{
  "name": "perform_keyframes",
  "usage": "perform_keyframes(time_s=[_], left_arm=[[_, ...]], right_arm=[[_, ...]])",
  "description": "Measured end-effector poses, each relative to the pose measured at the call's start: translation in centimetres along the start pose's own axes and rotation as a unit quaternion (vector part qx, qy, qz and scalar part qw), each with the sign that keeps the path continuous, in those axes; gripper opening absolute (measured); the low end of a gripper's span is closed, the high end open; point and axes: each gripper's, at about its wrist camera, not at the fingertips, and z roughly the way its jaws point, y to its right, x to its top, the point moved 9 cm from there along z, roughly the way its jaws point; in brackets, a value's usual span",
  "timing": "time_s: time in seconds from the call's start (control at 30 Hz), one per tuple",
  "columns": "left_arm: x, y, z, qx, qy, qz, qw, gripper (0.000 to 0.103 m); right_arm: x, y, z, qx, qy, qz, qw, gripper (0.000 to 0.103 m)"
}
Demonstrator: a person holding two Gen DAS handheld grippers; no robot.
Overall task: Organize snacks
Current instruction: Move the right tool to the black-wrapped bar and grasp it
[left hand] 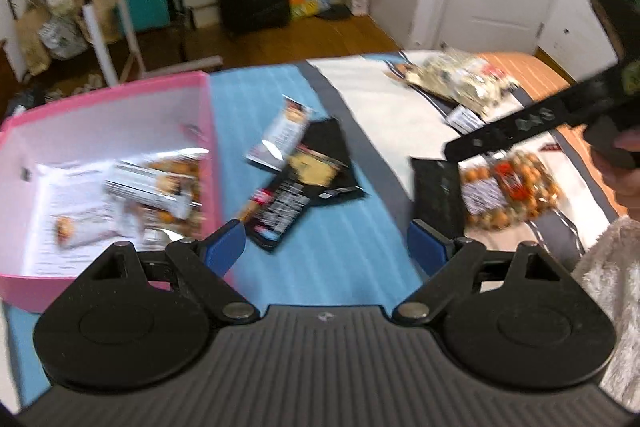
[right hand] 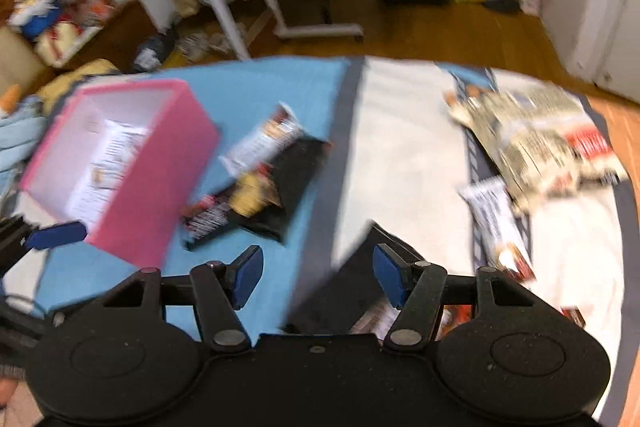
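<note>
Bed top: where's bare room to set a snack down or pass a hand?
Free: the cream strip between the grey stripe and the pale snack pile; also the blue cover in front of the black packets. Crowded: right beside the pink box, where the packets overlap, and the far right corner. The box floor already holds wrappers.

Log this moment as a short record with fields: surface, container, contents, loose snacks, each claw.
surface: bed cover with blue, grey and cream stripes
container: pink box, open top, on the blue stripe
contents: a few snack packets over a printed sheet; blurred
loose snacks: white bar and black packets piled beside the box; peanut bag and pale bags on the cream part
left claw: open, empty, above the blue stripe
right claw: open, empty, over a black packet
</note>
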Motion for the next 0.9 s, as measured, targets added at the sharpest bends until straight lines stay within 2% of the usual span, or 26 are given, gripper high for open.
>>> perform_keyframes(time_s=[0.17, 0.33, 0.5, 0.63, 0.83, 0.9], left_arm=[[-0.9, 3.6, 3.5, -0.029, -0.019, 0.018, 0.9992, 0.088], [-0.8, 6.5, 8.3, -0.064, -0.05, 0.034, 0.9961, 0.089], [-1.1, 8.2, 11.9, -0.096, -0.074, 0.009, 0.9925, 0.089], [-2.5, 8.6, 13.3, -0.085, -0.092, 0.036, 0.9915, 0.088], [-2.5, 8.5, 13.6, -0.081, -0.084, 0.036, 0.9925, 0.086], [-2.4, 8.6, 13.8, -0.074, -0.074, 0.043, 0.9936, 0.081]], right_arm=[[-1.0, 2.4, 3.2, -0.01, -0.057, 0.048, 0.997, 0.066], [-1.9, 3.5, 5.1, -0.004, -0.092, 0.083, 0.992, 0.066], [-1.4, 3.7, 5.6, 0.02, -0.085, 0.106, 0.991, 0.066], [-1.0, 3.2, 6.2, 0.024, -0.085, 0.096, 0.991, 0.068], [-1.1, 1.5, 7.6, 0.032, -0.103, 0.054, 0.993, 0.068], [-1.0, 1.0, 8.0, 0.023, -0.105, 0.037, 0.994, 0.068]])
